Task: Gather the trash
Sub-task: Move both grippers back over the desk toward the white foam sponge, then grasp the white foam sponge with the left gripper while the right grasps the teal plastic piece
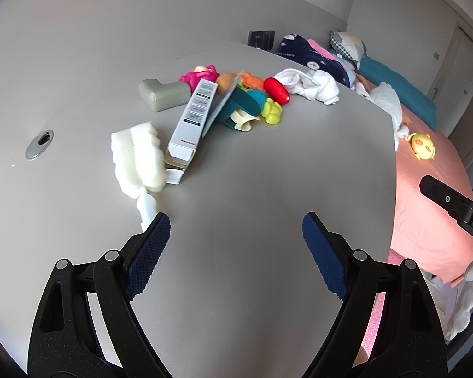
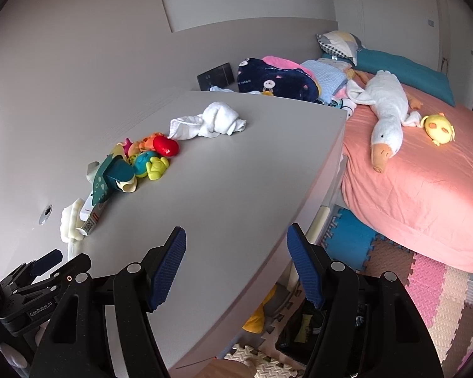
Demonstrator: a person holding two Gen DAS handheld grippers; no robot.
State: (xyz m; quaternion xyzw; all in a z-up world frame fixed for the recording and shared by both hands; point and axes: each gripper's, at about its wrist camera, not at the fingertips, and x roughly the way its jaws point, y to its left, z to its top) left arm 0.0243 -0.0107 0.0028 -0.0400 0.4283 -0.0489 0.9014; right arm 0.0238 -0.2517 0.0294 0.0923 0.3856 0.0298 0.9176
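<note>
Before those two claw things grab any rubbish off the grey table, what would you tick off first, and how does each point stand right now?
1. Left gripper open and empty: ok.
2. Right gripper open and empty: ok.
3. Trash in sight: ok. The white foam piece and the long white box lie together on the table.
4. Foam free to lift: not ok. The box rests against it, and the box's far end runs into the toy pile.
5. Bare table between left gripper and foam: ok.
6. Bin for the trash: cannot tell, none clearly visible.
</note>
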